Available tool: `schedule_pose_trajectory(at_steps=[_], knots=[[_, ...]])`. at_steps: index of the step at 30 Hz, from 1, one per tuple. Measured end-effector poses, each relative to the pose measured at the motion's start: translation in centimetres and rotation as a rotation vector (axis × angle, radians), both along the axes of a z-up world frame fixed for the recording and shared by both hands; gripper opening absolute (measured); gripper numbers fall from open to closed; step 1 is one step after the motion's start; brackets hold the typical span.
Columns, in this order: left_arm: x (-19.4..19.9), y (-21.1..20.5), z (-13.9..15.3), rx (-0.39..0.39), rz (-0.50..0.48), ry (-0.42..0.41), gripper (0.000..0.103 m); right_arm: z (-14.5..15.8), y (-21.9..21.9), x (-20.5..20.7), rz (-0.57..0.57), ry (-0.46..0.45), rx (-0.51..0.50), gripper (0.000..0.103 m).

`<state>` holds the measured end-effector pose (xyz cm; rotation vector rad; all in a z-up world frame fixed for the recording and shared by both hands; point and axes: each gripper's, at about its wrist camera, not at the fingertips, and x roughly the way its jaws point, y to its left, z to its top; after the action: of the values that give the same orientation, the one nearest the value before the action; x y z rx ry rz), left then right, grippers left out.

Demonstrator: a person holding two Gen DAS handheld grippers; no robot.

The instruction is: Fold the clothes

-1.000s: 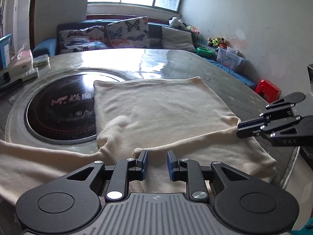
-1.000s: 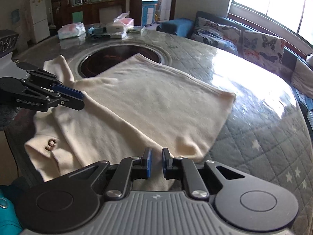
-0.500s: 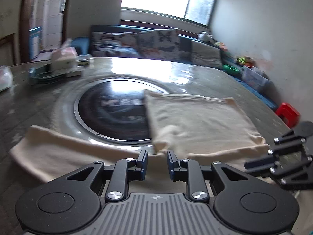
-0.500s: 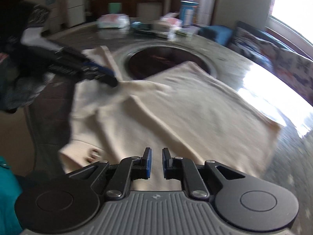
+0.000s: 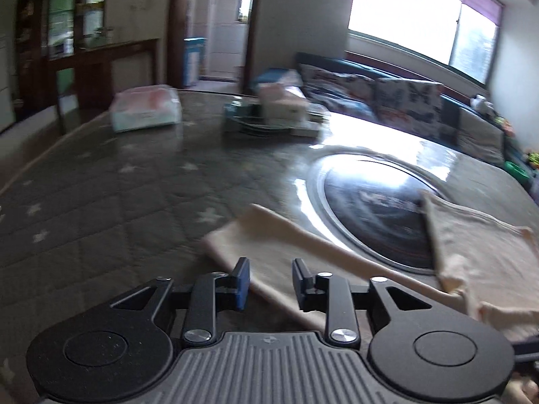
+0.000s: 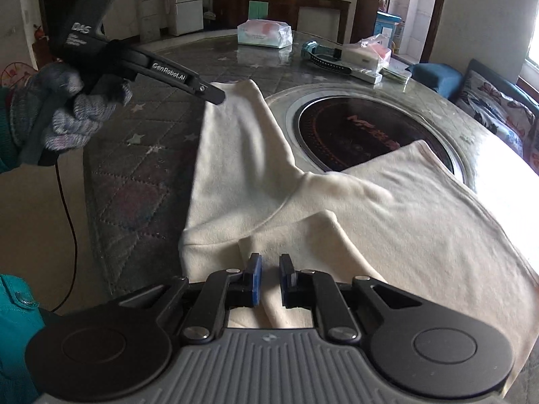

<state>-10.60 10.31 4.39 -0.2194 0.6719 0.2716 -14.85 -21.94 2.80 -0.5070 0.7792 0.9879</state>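
A cream long-sleeved top (image 6: 421,215) lies flat on the round table, partly over the dark hotplate. Its left sleeve (image 6: 235,155) stretches away toward the table's left side; the other sleeve is folded across the body. My left gripper (image 5: 271,284) is open, low over the cuff end of the left sleeve (image 5: 269,235), with nothing between its fingers. In the right wrist view the left gripper (image 6: 215,96), held by a gloved hand (image 6: 64,114), has its tip at that cuff. My right gripper (image 6: 270,279) is narrowly open above the folded cloth near the shoulder.
A round black hotplate (image 6: 363,131) is set into the quilted table cover (image 5: 101,208). A tissue pack (image 5: 145,109) and a tray with boxes (image 5: 276,114) stand at the far side. A sofa with cushions (image 5: 387,101) lies beyond. The table edge (image 6: 91,202) drops off left.
My left gripper has swung left along the sleeve to its cuff end. The right gripper has turned left toward the shoulder and the stretched sleeve. Both stay open.
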Motion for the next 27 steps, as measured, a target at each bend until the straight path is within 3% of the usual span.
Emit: schedule_pose_trajectory(at_steps=[1,10,13,16,17,23,27], knots=[[0.0,0.5,-0.1,0.004,0.023,0.001,0.041,0.1,0.0,0.0,-0.003,-0.002,0.001,0.01],[1.7,2.8,-1.3,-0.061,0.119,0.041,0.039,1.2,-0.9,0.5,-0.05,-0.025,0.017,0.01],[1.9,3.1,-1.6,-0.08,0.136,0.033,0.031,1.6,-1.3,0.5,-0.063,-0.033,0.022,0.01],[2.0,3.4,-1.8,-0.096,0.145,0.019,0.009,1.8,-1.9,0.4,-0.079,-0.037,0.026,0.01],[1.9,3.4,-1.8,-0.101,0.146,0.012,0.006,1.8,-2.2,0.4,-0.089,-0.04,0.027,0.01],[0.5,1.2,1.4,-0.087,0.072,-0.108,0.005,2.5,-4.5,0.1,-0.158,-0.058,0.044,0.01],[-0.5,-2.5,4.7,-0.069,-0.06,-0.198,0.005,3.0,-6.2,0.1,-0.211,-0.072,0.055,0.01]])
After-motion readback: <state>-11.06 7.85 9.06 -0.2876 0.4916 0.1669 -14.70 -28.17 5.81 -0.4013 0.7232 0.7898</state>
